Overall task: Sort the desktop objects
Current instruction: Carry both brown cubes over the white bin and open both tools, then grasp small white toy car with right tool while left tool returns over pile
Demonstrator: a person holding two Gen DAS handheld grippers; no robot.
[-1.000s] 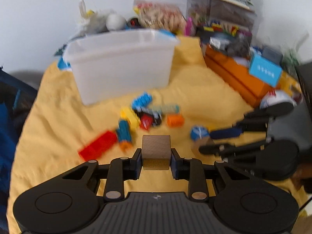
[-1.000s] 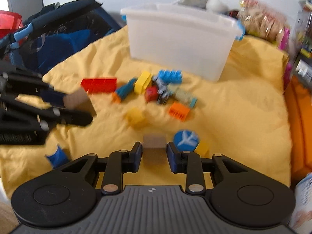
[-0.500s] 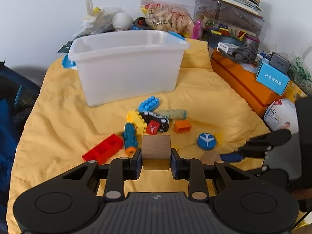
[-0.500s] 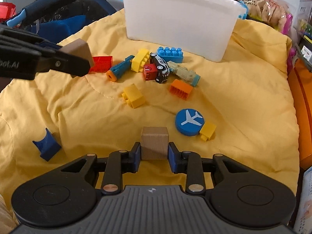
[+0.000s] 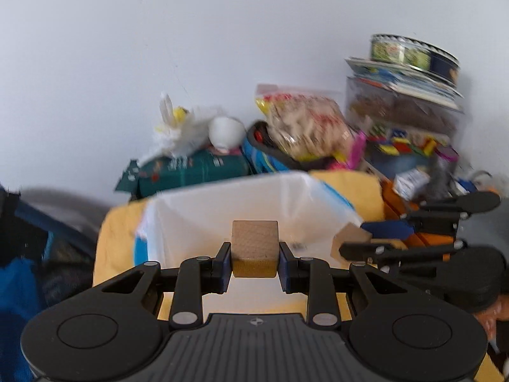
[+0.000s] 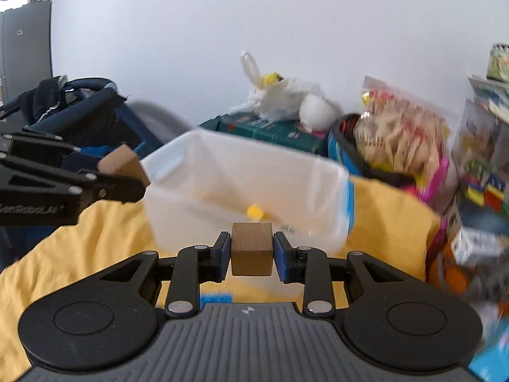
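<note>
left wrist view first: the left gripper [image 5: 254, 262] is clamped on a wooden cube [image 5: 254, 250], jaws squeezed in on both side faces so it sits square between the pads. the cube hangs right in front of the white plastic bin [image 5: 203, 219], about level with its near rim. my guess is it's carried high like that so it clears the rim before getting dropped in. just right of the bin the other tool pokes in with its own block, so both hands look headed for the same place. behind the bin there's a snack bag [image 5: 305, 127] and a green box [image 5: 191, 172] against the wall, all a bit smeared with blur.

right wrist view: same deal, the right gripper [image 6: 251, 254] is pinched on a second wooden cube [image 6: 252, 248], held just in front of the bin's near wall [image 6: 241, 197]. a small yellow block [image 6: 255, 212] already lies inside the bin, so the bin seems to be the sorting spot. the left tool sits off the bin's left corner with its cube. the yellow cloth [image 6: 95, 232] runs under the bin.

the cubes themselves: plain light wood, smooth faces, crisp edges, no paint, undersides in shadow. looks like an easy thing to grip.
</note>
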